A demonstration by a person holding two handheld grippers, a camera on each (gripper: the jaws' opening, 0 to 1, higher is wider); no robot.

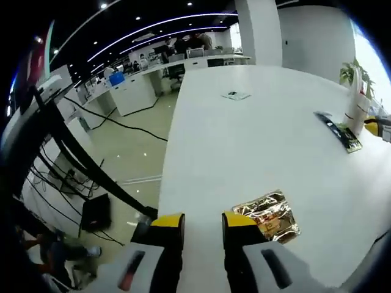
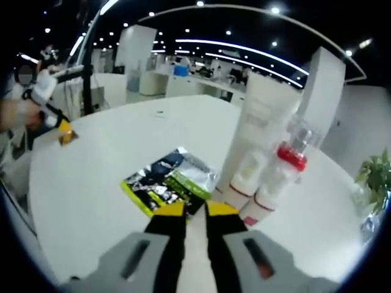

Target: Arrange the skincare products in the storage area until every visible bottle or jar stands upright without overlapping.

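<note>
Left gripper (image 1: 203, 227): hovering over the white table (image 1: 244, 140), its yellow-tipped jaws standing a narrow gap apart and gripping nothing.
Gold sachet (image 1: 269, 215): lying flat on the table just beside the left gripper's right jaw, crinkled and reflecting light.
Dark packet (image 1: 339, 130): lying flat far ahead and to the right of the left gripper, near a white bottle (image 1: 357, 101) and a potted plant (image 1: 354, 72).
Small card (image 1: 236, 95): lying far ahead of the left gripper, well apart from everything else.
Right gripper (image 2: 190, 209): hanging low over the table (image 2: 91, 183), jaws nearly together with nothing between them.
Green-and-black sachet (image 2: 171, 181): lying flat just ahead of the right gripper's jaws.
White tubes (image 2: 259, 146): two standing cap-down just ahead and right of the right gripper, side by side.
Red-collared bottle (image 2: 288, 152): standing upright, touching the tubes' right side.
Far gripper (image 2: 61, 131): showing at the left of the right gripper view, beside the gold sachet there.
</note>
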